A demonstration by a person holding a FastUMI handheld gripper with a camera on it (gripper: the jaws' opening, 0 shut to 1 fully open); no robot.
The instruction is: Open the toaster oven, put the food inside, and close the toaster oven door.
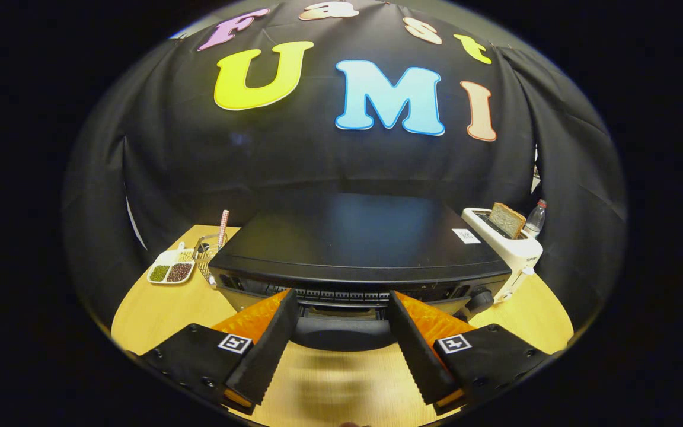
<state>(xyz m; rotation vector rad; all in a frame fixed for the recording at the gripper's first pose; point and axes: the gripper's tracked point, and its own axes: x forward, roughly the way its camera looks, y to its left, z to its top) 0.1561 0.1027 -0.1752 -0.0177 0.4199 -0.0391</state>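
A black toaster oven (353, 237) stands on the wooden table (158, 308), seen from above and in front. Its door looks closed, with a dark rounded handle (341, 335) under the front top edge. My gripper (344, 299) is open, its fingertips up against the oven's upper front edge. The handle lies between the two fingers, and I cannot tell whether they touch it. A control knob (481, 299) sits on the oven's front, just right of the right finger. A slice of bread (507, 219) stands in a white toaster (516, 249) to the right of the oven.
Left of the oven lie a white divided dish (169, 271) of beans and a wire holder (206, 258) with a checked stick (223, 228). A plastic bottle (536, 218) stands behind the toaster. Bare tabletop runs below the fingers.
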